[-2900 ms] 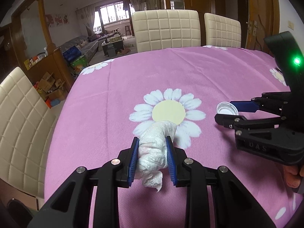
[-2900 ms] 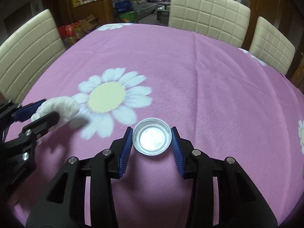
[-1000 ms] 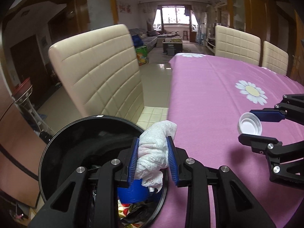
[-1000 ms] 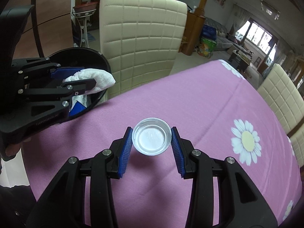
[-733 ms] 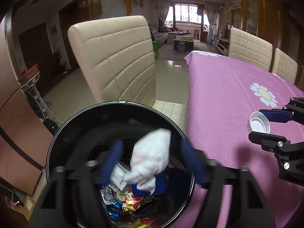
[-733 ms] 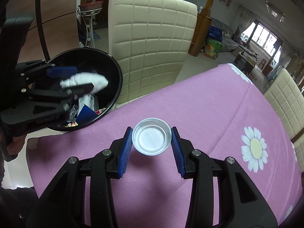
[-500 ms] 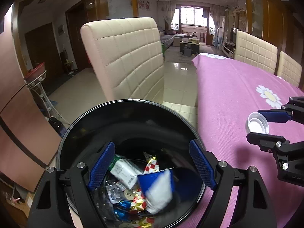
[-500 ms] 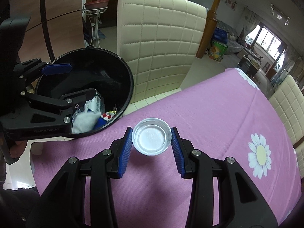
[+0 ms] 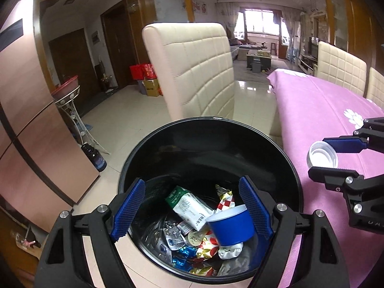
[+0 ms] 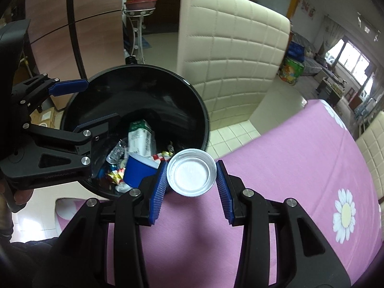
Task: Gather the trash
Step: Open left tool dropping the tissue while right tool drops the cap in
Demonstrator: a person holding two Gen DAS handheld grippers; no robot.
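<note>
Over the bin [image 9: 168, 136], left gripper [image 9: 192, 206] now spread and empty, tissue dropped; right gripper [image 10: 192, 187] still clamps cap [image 10: 191, 173], next in.

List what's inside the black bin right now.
In the bin: a blue cup, a green-and-white carton, shiny candy wrappers and a crushed clear bottle. Whatever lies beneath this pile is covered.

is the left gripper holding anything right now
No, the left gripper is open and empty above the black trash bin, with only the bin's contents visible between its fingers.
</note>
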